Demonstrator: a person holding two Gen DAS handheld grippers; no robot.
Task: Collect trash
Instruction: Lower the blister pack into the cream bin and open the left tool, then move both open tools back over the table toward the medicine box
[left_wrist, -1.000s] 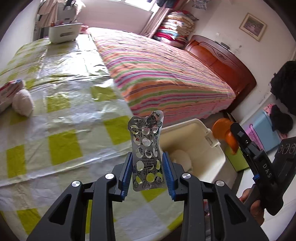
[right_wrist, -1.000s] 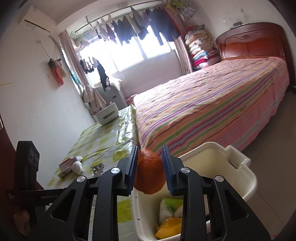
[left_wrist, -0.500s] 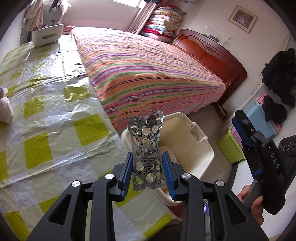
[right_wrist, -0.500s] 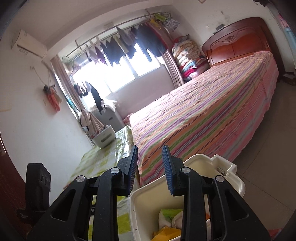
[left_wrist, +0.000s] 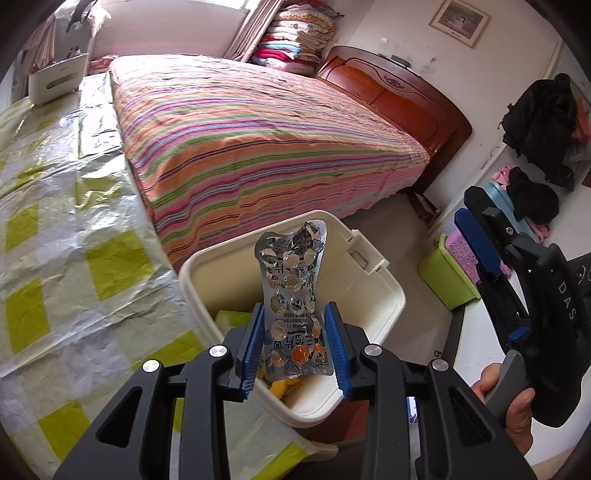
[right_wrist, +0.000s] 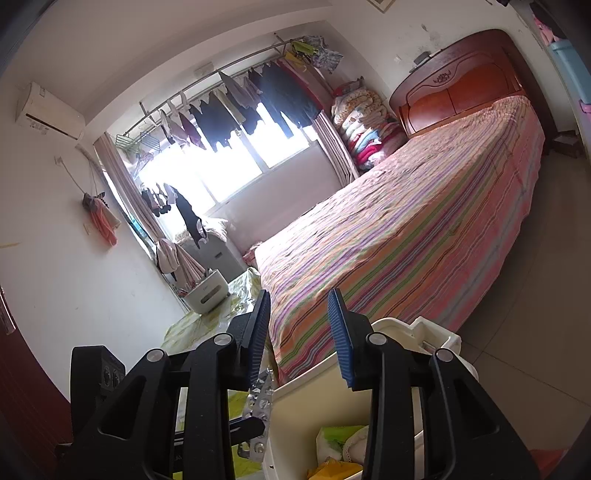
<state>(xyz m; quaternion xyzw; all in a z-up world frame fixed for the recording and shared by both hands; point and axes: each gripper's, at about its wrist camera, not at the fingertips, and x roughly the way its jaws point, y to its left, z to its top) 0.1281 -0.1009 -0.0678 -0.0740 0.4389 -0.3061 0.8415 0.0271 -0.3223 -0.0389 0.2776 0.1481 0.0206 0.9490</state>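
Silver foil blister pack (left_wrist: 293, 306), upright, is clamped between the left gripper's (left_wrist: 294, 341) blue fingers above the cream plastic bin (left_wrist: 373, 291), while the right gripper (right_wrist: 300, 334) gapes with nothing between its fingers.

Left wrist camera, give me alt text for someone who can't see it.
The left gripper holds a used foil blister pack upright above a cream trash bin already holding some rubbish. A table with a yellow checked cloth lies left, a striped bed behind, and the empty right gripper at right.
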